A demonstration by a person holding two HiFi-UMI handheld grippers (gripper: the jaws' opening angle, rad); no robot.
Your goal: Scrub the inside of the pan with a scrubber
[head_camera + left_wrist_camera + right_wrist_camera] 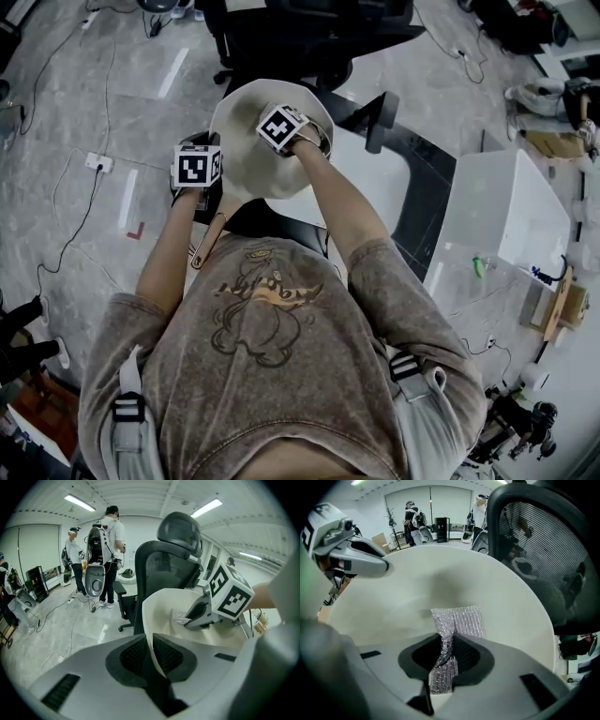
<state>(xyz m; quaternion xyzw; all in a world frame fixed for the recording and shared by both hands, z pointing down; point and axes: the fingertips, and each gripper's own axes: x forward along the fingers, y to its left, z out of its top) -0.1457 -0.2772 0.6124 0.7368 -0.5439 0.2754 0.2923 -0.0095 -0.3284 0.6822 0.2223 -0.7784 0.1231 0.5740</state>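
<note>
A cream-white pan [242, 155] is held up in front of the person, its wooden handle [208, 242] pointing down toward the body. My left gripper [151, 645] is shut on the pan's rim [149, 620], one jaw inside and one outside. My right gripper [446, 656] is shut on a silver mesh scrubber [459, 620], whose free end lies flat against the inside of the pan [440, 581]. In the left gripper view the scrubber [180, 617] and the right gripper [199, 613] show inside the pan. In the head view only the marker cubes show: the left gripper [198, 169], the right gripper [282, 128].
A black office chair [164, 559] stands just behind the pan. A white table [384, 187] and a clear box [506, 211] lie to the right. Cables and a socket [97, 163] are on the grey floor. Two people [110, 550] stand far back.
</note>
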